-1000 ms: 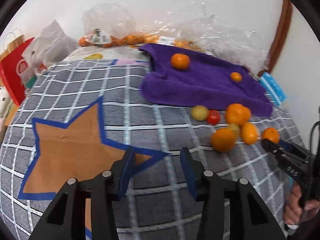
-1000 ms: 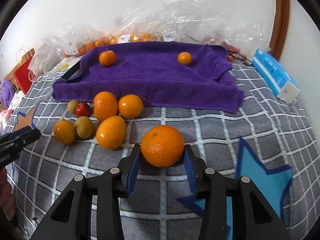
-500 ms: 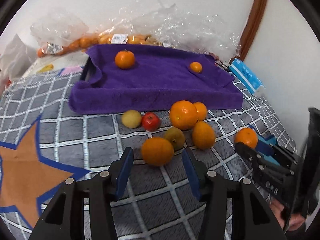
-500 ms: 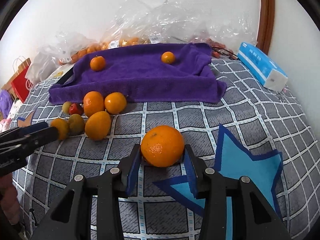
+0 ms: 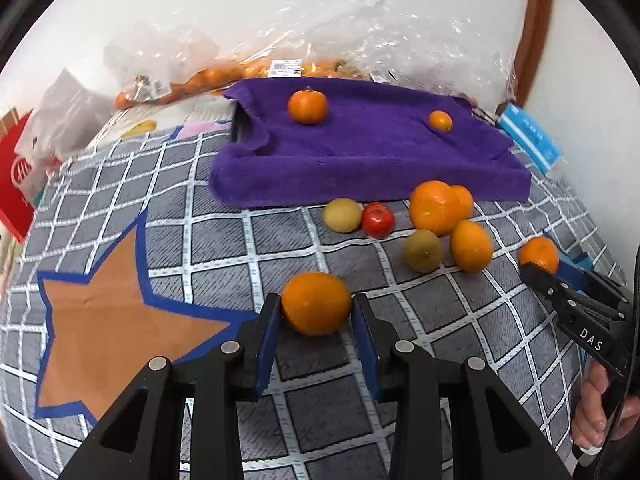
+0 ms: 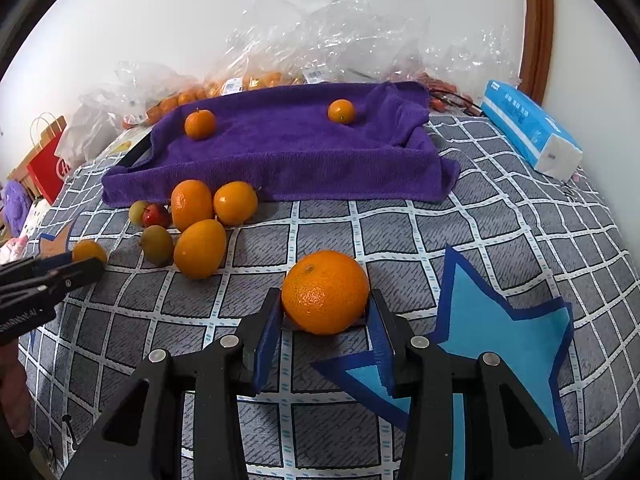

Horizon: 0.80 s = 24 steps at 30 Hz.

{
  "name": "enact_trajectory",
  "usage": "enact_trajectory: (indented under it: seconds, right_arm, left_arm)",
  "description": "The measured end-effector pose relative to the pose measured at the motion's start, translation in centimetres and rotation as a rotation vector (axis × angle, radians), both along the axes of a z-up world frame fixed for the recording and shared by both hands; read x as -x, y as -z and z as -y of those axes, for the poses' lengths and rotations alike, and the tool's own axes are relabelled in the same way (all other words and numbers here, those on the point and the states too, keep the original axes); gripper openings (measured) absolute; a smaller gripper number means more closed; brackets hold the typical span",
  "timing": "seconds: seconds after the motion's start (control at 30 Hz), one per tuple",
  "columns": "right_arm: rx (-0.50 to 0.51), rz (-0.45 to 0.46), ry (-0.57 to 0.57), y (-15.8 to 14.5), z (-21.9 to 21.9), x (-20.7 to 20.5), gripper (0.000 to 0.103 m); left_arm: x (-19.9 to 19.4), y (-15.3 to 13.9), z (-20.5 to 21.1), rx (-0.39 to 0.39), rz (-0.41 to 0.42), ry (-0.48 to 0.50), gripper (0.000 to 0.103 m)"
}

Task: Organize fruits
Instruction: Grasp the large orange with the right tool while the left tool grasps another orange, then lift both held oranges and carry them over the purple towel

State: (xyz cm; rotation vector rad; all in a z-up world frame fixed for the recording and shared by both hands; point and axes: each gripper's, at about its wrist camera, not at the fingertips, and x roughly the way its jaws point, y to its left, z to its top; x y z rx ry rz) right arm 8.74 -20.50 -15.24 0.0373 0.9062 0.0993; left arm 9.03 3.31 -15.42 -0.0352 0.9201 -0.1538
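A checked grey bedspread (image 6: 520, 216) carries a purple towel (image 6: 288, 148) with two small oranges on it. Right tongs (image 6: 325, 312) grip a large orange (image 6: 325, 292); left tongs (image 5: 316, 312), jaws just closing, clamp a smaller orange (image 5: 316, 303), both near the loose fruit pile (image 5: 436, 224) before the towel.

Landmark: purple towel (image 6: 288, 152). Its top is mostly free; only a stemmed mandarin (image 6: 199, 123) at its left end and a small orange (image 6: 341, 111) toward its right. Along its near left edge a loose fruit cluster (image 6: 192, 220) blocks approach. Near right edge open: bare checked bedcover (image 6: 400, 236) runs right up to it. Behind the towel, crumpled plastic bags (image 6: 332, 48) against the wall close it off. To its right a blue tissue pack (image 6: 528, 128) lies near the corner.
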Motion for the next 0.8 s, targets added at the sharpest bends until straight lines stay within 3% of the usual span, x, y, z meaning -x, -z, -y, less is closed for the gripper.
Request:
enact_trajectory:
  seconds: [0.1,0.27,0.8]
  right_arm:
    - [-0.009,-0.003,0.001,0.0,0.1,-0.1,0.042]
    - [-0.026,-0.017,-0.003,0.3,0.2,-0.4,0.046]
    - [-0.069,-0.006,0.030,0.1,1.0,-0.4,0.042]
  left_arm:
    - [-0.1,0.2,-0.3,0.030,0.017,-0.005,0.034]
    - [-0.6,0.6,-0.1,0.014,0.041,-0.009,0.034]
    - [-0.6,0.7,-2.1,0.187,0.055,-0.052,0.034]
